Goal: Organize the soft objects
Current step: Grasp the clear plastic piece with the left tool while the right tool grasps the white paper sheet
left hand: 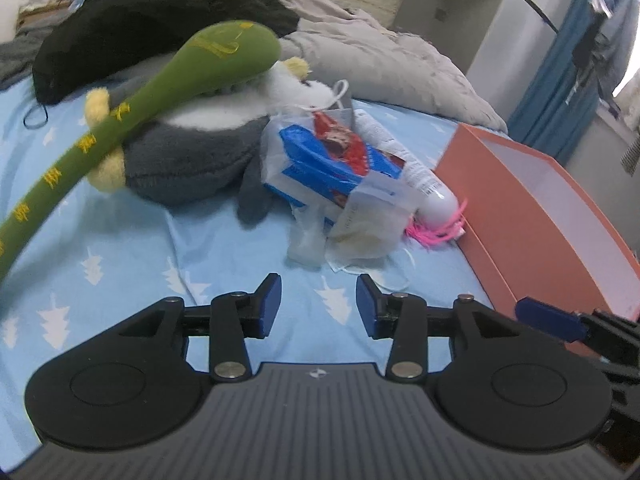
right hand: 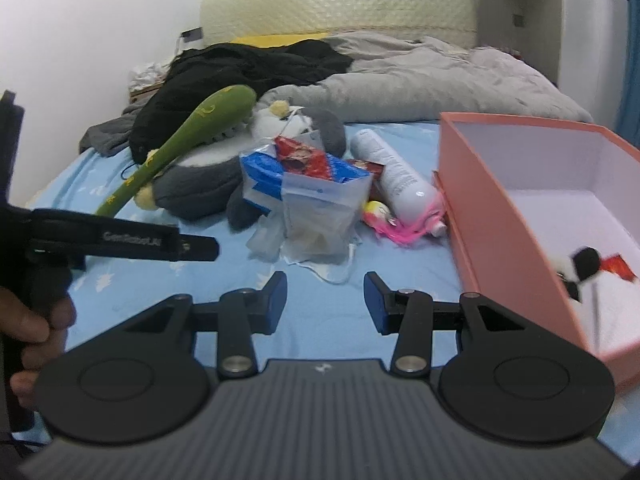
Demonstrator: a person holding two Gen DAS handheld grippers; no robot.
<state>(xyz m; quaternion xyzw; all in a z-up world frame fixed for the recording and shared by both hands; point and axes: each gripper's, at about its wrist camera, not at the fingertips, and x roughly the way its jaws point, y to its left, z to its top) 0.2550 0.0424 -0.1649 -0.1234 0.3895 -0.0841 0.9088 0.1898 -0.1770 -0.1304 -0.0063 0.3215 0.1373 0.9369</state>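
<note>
Plush toy | both grippers tilted down (jaws apart, empty)

Box right of plush

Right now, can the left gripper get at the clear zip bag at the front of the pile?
Probably yes. The left gripper is open and empty, and the clear zip bag lies just ahead of it at the pile's near edge. Only bare blue bedsheet and a face mask lie between; the orange box sits off to the side.
</note>
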